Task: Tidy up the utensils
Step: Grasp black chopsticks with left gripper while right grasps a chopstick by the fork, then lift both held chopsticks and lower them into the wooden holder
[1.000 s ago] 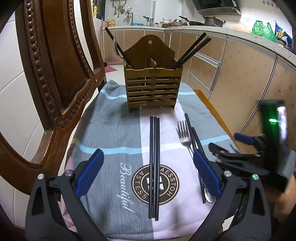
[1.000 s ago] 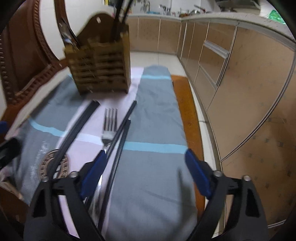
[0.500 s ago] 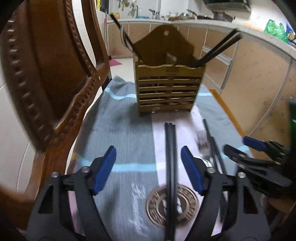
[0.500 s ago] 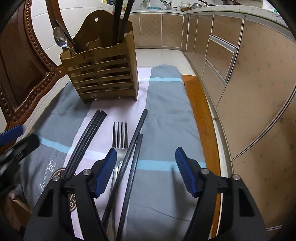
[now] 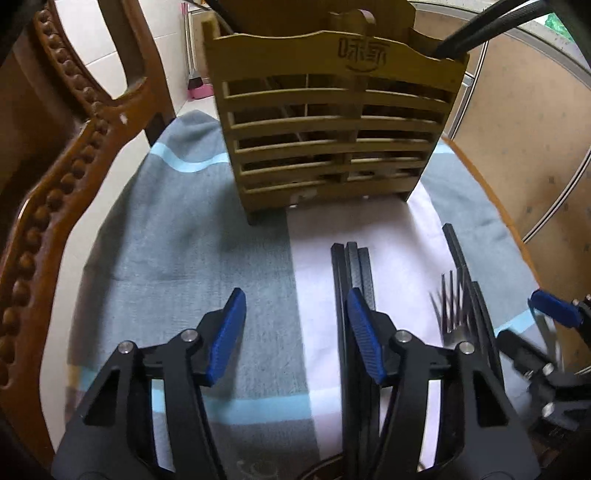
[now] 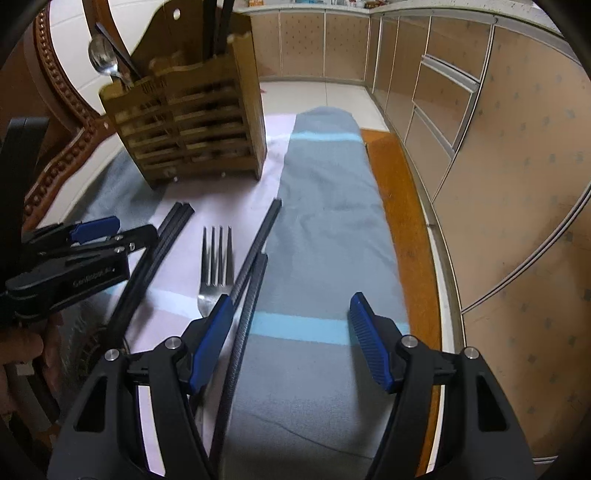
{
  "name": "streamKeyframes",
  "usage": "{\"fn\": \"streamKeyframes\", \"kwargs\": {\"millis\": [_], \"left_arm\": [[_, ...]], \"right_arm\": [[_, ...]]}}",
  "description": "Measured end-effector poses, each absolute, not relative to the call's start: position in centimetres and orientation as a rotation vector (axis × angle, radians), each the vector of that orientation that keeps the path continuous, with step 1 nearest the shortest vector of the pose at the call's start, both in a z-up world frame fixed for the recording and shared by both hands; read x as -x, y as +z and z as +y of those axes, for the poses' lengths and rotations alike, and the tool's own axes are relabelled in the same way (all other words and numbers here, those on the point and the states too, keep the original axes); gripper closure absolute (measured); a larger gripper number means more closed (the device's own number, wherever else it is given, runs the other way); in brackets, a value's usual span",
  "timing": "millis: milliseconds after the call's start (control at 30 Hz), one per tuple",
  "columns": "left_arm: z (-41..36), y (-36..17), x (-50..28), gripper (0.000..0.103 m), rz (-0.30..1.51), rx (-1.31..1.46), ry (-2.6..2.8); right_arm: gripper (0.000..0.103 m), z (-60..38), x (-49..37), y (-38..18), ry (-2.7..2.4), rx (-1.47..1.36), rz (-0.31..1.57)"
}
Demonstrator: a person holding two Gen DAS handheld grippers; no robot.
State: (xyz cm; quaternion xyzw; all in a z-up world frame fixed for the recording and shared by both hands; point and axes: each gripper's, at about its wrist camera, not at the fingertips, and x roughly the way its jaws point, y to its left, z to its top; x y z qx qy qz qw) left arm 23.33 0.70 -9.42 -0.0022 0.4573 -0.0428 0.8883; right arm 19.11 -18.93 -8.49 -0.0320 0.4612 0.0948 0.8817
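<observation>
A slatted wooden utensil holder (image 5: 332,129) stands at the back of a striped cloth (image 5: 177,240); a spoon (image 6: 103,55) and black chopsticks (image 6: 218,22) stick up from it. A bundle of black chopsticks (image 5: 351,266) lies in front of it, partly under the right finger of my left gripper (image 5: 295,325). That gripper's jaws are closing, with only cloth between them. Further right lie a steel fork (image 6: 216,266) and two more black chopsticks (image 6: 258,251). My right gripper (image 6: 288,332) hovers open over them, one chopstick running below its left pad without touching.
A carved wooden chair back (image 5: 74,166) rises close on the left. Kitchen cabinets (image 6: 498,166) and tiled floor lie to the right, past the seat's wooden edge (image 6: 402,206). The grey right half of the cloth (image 6: 325,206) is bare. Each gripper shows in the other's view.
My left gripper has moved forward and down toward the holder and the chopstick bundle, and its jaws have narrowed. My right gripper has crept slightly forward over the fork and chopsticks.
</observation>
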Motion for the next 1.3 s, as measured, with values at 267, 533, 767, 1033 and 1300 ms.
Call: {"fn": "streamKeyframes", "kwargs": {"millis": [267,533,767,1033,1300], "left_arm": [[0.3,-10.1,-25.0,0.046,0.969,-0.015,-0.064],[2.4,-9.7,-24.2,0.048,0.984,-0.034,0.026],[3.3,-9.8,-25.2,0.048,0.987,0.003,0.011],[2.8,-9.5,-29.3,0.072,0.997,0.03,-0.015],[3.8,-8.3,-29.9,0.096,0.993,0.053,-0.045]], "right_arm": [[0.037,-17.4,-19.0,-9.9,0.174,0.184,0.977],[0.054,-19.8,-20.2,-9.4,0.143,0.133,0.989],[0.065,-19.9,-21.6,-9.6,0.163,0.058,0.987],[0.088,-19.2,-23.5,-9.5,0.15,0.067,0.999],[0.096,-19.3,-24.0,-8.2,0.199,0.006,0.984]]}}
